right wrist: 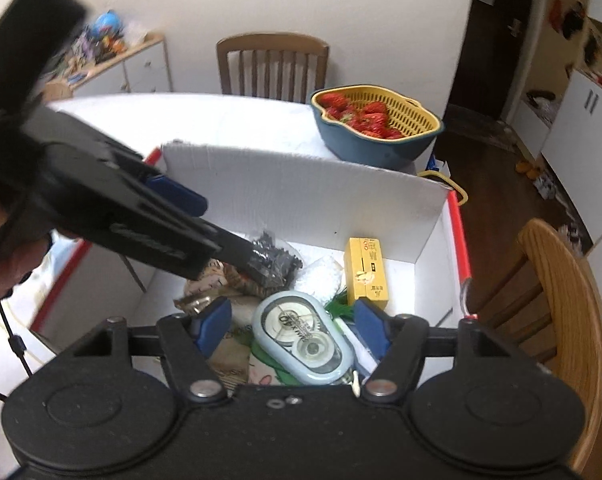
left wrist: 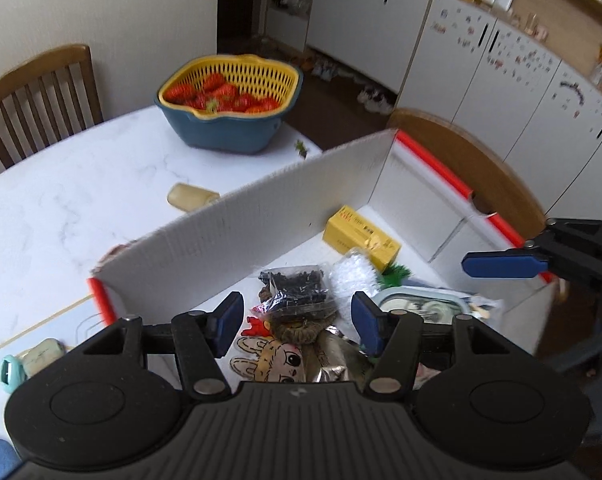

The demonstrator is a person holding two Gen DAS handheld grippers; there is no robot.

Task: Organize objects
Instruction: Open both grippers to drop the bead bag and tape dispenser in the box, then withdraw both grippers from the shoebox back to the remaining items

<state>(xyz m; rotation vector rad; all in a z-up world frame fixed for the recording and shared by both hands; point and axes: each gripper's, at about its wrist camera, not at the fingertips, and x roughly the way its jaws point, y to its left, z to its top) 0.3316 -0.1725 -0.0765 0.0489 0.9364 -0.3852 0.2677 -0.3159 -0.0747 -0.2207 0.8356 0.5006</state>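
A white cardboard box (left wrist: 261, 220) with red edges stands on the white table and holds several small items. Among them are a yellow carton (left wrist: 361, 236), a clear bag of black pieces (left wrist: 297, 288), a white brush (left wrist: 353, 270), a cartoon rabbit figure (left wrist: 269, 356) and a light-blue tape dispenser (right wrist: 301, 336). My left gripper (left wrist: 296, 322) hovers open over the bag and the rabbit, with nothing between its pads. My right gripper (right wrist: 292, 328) hangs open above the tape dispenser, its pads apart from it. One blue finger of the right gripper (left wrist: 501, 264) shows at the box's right edge.
A yellow strainer of strawberries in a blue bowl (left wrist: 229, 96) sits at the table's far side. A beige cylinder (left wrist: 191, 197) lies on the table (left wrist: 81, 200) behind the box, and a teal item (left wrist: 11, 372) lies near left. Wooden chairs (right wrist: 557, 300) flank the table.
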